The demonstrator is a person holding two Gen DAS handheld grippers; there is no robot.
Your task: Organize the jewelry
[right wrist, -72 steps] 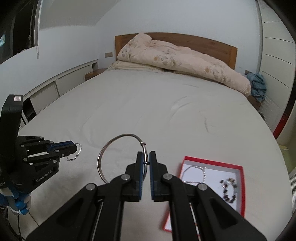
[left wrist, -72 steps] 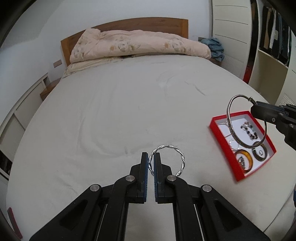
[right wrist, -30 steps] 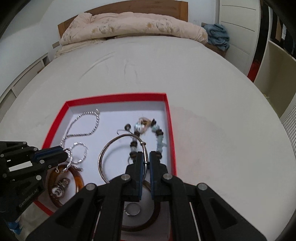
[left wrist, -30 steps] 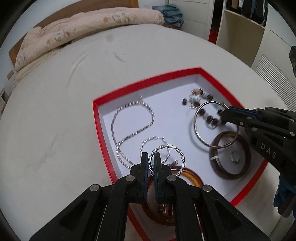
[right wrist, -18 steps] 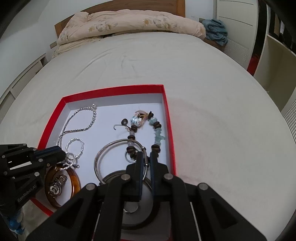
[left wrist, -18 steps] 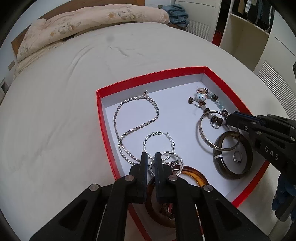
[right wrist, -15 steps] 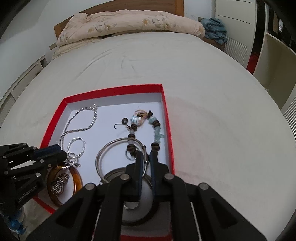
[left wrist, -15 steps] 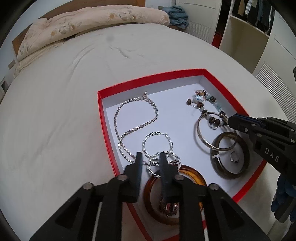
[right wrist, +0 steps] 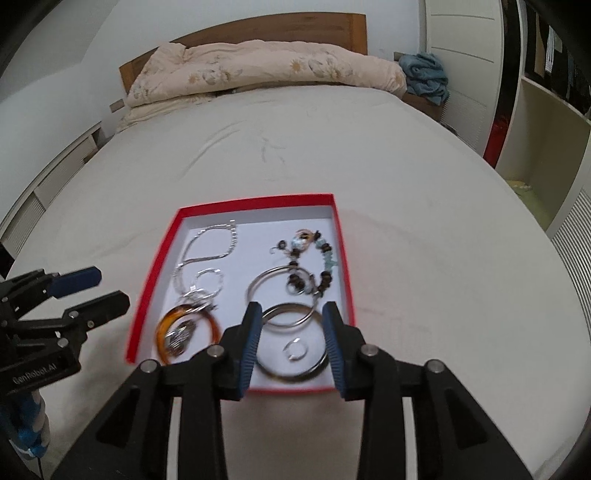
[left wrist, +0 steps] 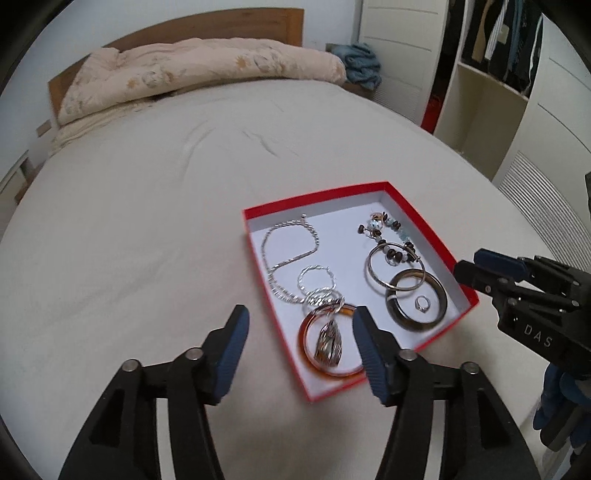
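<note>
Cream bedding covers a wide bed [left wrist: 147, 229] with a wooden headboard [right wrist: 258, 27] and a rolled floral quilt [left wrist: 192, 70] at twelve o'clock. On the sheet sits a shallow red box [left wrist: 255, 243] with a white floor, toward four o'clock of the left wrist view and near centre in the right one. Inside it lie a silver chain necklace [left wrist: 286, 243], two twisted silver hoops [left wrist: 317, 284], an amber bangle [left wrist: 306, 354] with a metal pendant in its ring, a plain silver bangle [left wrist: 373, 275], a dark bangle [left wrist: 439, 295] circling a small ring [left wrist: 422, 303], and a beaded bracelet [left wrist: 388, 230] at the box's one o'clock corner. The left gripper [left wrist: 299, 339] hangs above the amber bangle, jaws opening with nothing pressed between them. The right gripper [right wrist: 291, 339] hangs above the dark bangle, jaws opening too, clear of the jewelry.
</note>
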